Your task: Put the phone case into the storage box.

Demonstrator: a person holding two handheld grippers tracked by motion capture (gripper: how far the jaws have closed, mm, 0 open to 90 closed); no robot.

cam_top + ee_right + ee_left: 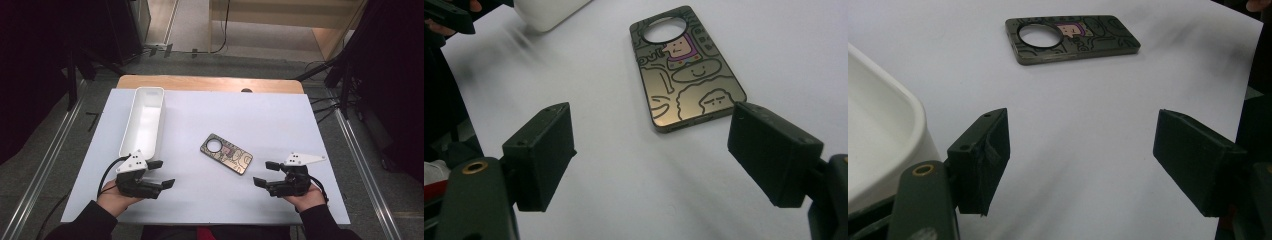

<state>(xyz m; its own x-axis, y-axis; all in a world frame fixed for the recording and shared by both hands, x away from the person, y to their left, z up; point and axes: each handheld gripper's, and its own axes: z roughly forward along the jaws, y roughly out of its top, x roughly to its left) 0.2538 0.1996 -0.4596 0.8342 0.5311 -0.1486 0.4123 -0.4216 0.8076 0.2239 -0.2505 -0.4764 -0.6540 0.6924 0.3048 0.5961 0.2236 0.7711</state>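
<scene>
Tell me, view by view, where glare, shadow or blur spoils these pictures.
High view: the white tray is washed out by glare and the room's edges are dark. Left gripper view: the phone case is fairly sharp, the near jaws soft. Right gripper view: a sheen lies on the phone case's lower end, with motion smear beside the tray's corner.

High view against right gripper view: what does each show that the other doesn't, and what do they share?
High view alone: the whole white tray, the wooden table edge and the right gripper from outside. Right gripper view alone: the cartoon faces printed on the phone case, readable up close between open jaws. Shared: the phone case lying flat on the white sheet, untouched, with the left gripper open.
</scene>
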